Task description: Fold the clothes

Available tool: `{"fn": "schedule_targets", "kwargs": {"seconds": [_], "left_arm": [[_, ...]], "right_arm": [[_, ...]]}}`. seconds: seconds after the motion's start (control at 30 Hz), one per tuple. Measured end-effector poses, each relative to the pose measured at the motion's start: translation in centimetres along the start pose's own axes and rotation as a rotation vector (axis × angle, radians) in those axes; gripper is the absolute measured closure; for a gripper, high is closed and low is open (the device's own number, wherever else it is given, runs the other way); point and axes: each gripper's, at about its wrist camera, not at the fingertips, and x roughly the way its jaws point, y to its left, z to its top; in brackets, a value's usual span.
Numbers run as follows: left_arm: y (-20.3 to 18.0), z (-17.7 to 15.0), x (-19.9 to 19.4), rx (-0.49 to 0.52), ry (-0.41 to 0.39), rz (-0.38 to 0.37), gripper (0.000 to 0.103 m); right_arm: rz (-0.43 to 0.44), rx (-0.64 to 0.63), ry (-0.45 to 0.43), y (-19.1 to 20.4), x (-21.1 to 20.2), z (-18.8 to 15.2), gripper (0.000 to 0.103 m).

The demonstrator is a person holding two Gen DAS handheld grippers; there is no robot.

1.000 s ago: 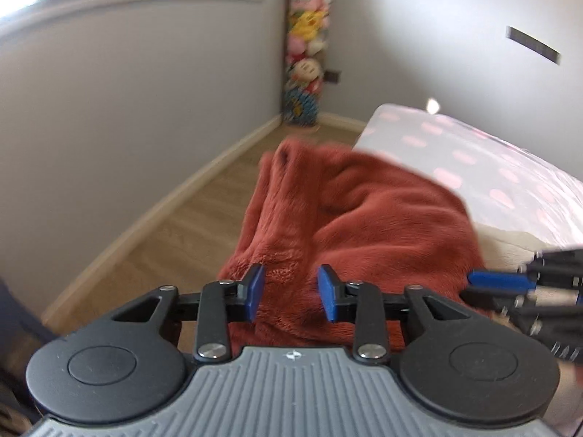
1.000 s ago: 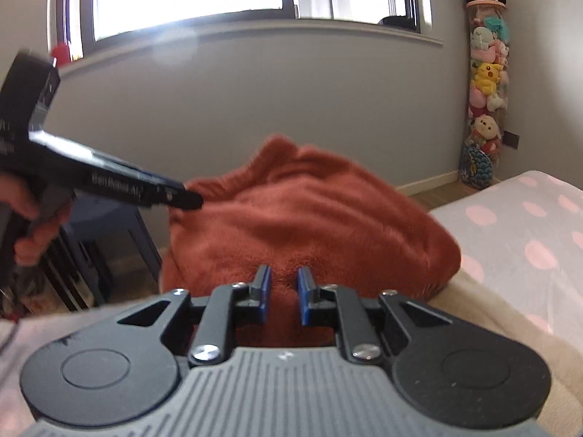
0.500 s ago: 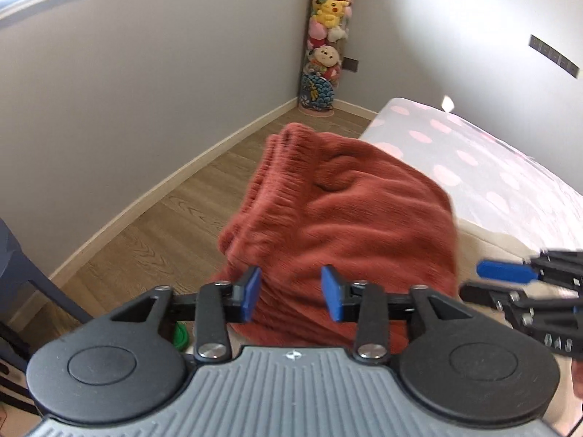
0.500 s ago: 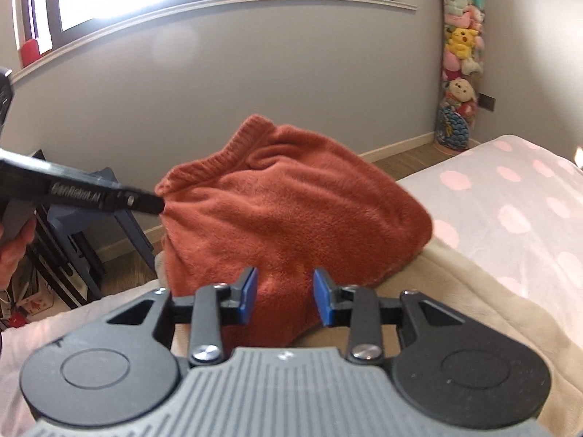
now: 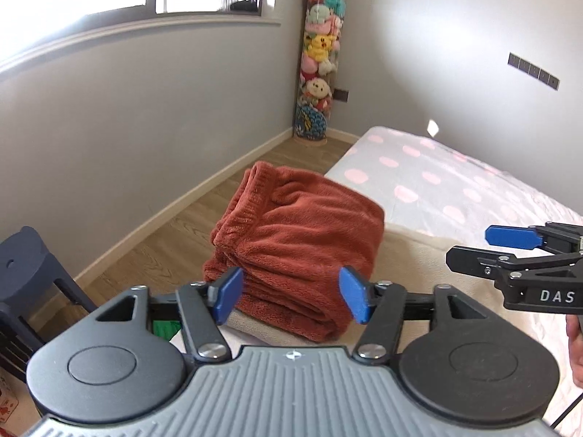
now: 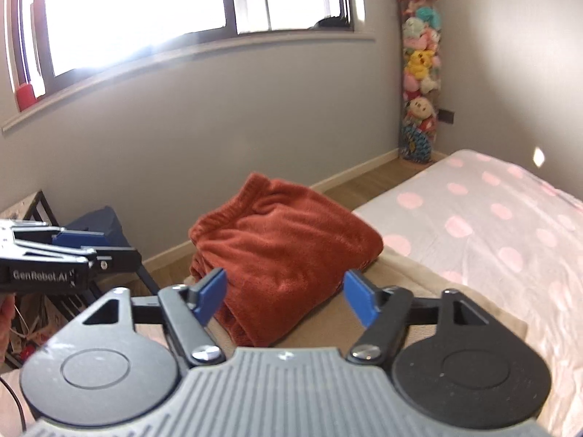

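Note:
A rust-red fleece garment (image 5: 298,240) lies folded in a thick stack on the corner of the bed, on a beige blanket (image 5: 411,255); its ribbed band faces the wall. In the right wrist view the same garment (image 6: 284,251) sits ahead of the fingers. My left gripper (image 5: 291,295) hovers above and short of the stack, its jaws opening with nothing between the blue pads. My right gripper (image 6: 286,296) is likewise raised, its jaws opening and empty. Each gripper appears at the edge of the other's view: the right gripper (image 5: 510,251) and the left gripper (image 6: 76,251).
The bed has a grey sheet with pink dots (image 6: 492,218). A dark blue stool (image 5: 25,269) stands left of the bed, near a black rack (image 6: 32,215). A tall tube of plush toys (image 5: 320,69) fills the room corner. Wooden floor (image 5: 182,233) runs along the wall.
Both grippers pulled back and rose away from the garment, and their jaws widened from nearly closed. The garment stayed folded on the bed corner.

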Motion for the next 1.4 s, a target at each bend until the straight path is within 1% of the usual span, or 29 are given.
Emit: {"fn": "schedule_targets", "kwargs": {"seconds": [0.03, 0.1, 0.23, 0.33, 0.43, 0.5, 0.63, 0.77, 0.9, 1.03, 1.17, 1.4], "left_arm": [[-0.3, -0.1, -0.7, 0.011, -0.015, 0.001, 0.034], [-1.1, -1.0, -1.6, 0.027, -0.053, 0.027, 0.028], [-2.7, -2.9, -3.1, 0.053, -0.130, 0.094, 0.025], [-3.8, -5.0, -3.9, 0.048, -0.153, 0.128, 0.025], [-4.9, -7.2, -4.3, 0.058, -0.151, 0.151, 0.025], [-5.4, -8.7, -4.6, 0.047, -0.136, 0.155, 0.025], [-6.2, -11.5, -5.3, 0.018, -0.101, 0.157, 0.025], [-6.6, -13.1, -5.7, 0.009, -0.071, 0.193, 0.025], [-6.2, -13.6, -6.0, -0.043, -0.051, 0.188, 0.025], [-6.6, -13.6, -6.6, -0.045, -0.061, 0.192, 0.025], [-7.1, -13.4, -7.0, -0.048, -0.073, 0.179, 0.025], [-8.1, -13.2, -7.2, -0.029, -0.080, 0.176, 0.025]], "right_arm": [[-0.007, -0.001, -0.012, 0.2, -0.9, -0.1, 0.023], [-0.029, -0.006, -0.035, 0.8, -2.7, -0.7, 0.022], [-0.062, 0.007, -0.080, 1.5, -5.9, -2.8, 0.022], [-0.084, 0.026, -0.091, 1.9, -7.8, -4.8, 0.022], [-0.098, 0.057, -0.091, 2.3, -9.3, -6.9, 0.021], [-0.099, 0.079, -0.089, 2.5, -9.8, -8.3, 0.020], [-0.099, 0.108, -0.067, 3.3, -10.1, -11.2, 0.020], [-0.101, 0.116, -0.034, 3.8, -9.9, -13.0, 0.020], [-0.092, 0.135, -0.027, 3.9, -10.1, -13.5, 0.020], [-0.089, 0.133, -0.040, 4.0, -10.7, -13.5, 0.020], [-0.093, 0.130, -0.045, 3.9, -11.2, -13.6, 0.020], [-0.098, 0.143, -0.031, 3.3, -11.6, -13.9, 0.020]]}}
